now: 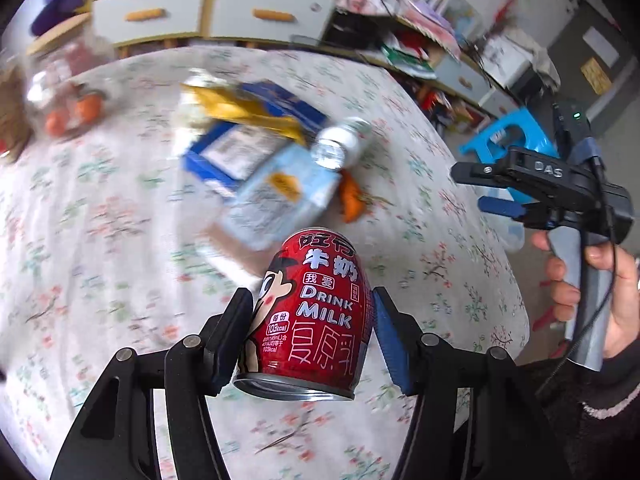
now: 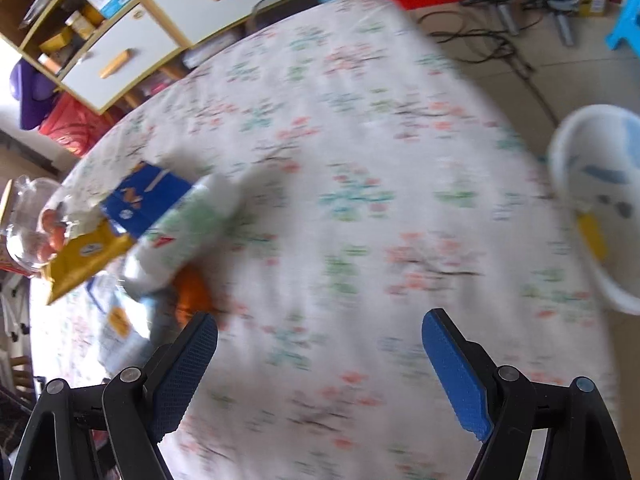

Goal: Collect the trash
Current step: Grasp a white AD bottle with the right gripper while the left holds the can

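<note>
My left gripper (image 1: 312, 294) is shut on a red milk can (image 1: 316, 312), which hangs tilted above the floral tablecloth (image 1: 100, 240). Beyond it lies a heap of trash: a blue carton (image 1: 256, 148), a yellow wrapper (image 1: 248, 110), a white bottle (image 1: 340, 142), a pale blue carton (image 1: 280, 200) and orange peel (image 1: 351, 200). My right gripper (image 2: 320, 316) stands open over bare cloth with nothing between its fingers; a hand holds it at the table's right edge, where the left wrist view shows the right gripper (image 1: 470, 186). To its left lie the white bottle (image 2: 188, 228) and the yellow wrapper (image 2: 88, 256).
A white bin (image 2: 560, 160) with scraps inside stands off the table's right edge. A glass jar (image 1: 68, 96) holding orange fruit sits at the far left. A blue stool (image 1: 508, 136) and cables are on the floor; cabinets (image 1: 208, 12) line the wall.
</note>
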### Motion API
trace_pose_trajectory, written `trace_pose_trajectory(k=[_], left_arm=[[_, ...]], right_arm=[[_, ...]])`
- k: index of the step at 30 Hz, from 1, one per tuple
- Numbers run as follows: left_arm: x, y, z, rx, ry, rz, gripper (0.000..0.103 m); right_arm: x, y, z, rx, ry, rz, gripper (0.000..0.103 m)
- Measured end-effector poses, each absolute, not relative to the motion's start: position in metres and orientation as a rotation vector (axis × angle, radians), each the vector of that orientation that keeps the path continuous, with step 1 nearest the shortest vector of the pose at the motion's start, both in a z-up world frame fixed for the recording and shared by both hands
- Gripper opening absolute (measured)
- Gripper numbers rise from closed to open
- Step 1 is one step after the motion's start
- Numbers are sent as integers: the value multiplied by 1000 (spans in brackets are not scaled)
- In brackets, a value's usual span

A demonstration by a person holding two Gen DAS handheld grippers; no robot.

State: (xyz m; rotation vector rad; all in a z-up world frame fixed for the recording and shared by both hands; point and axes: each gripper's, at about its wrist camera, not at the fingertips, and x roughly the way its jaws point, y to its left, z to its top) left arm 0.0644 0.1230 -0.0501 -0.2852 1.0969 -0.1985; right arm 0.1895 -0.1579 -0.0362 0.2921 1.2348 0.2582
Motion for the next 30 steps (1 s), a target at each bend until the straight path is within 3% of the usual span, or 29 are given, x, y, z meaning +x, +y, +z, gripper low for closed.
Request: trace_pose_trajectory(k=[12, 17, 20, 22, 30], left_arm=[[40, 231, -60, -396, 1044, 52, 63], [42, 249, -82, -450, 1087, 69, 63], [47, 252, -91, -468, 1117, 69, 63], [50, 252, -92, -460, 1132, 61, 63], [59, 246, -96, -459, 1183, 33, 63]], right_arm=[[224, -77, -57, 434, 1227, 421, 86], [236, -63, -81, 483, 1288, 414, 72], [240, -65, -90, 497, 1323, 397, 57], [241, -69, -92, 494, 1336, 392, 41], [224, -93, -81, 374, 1346, 350, 41]])
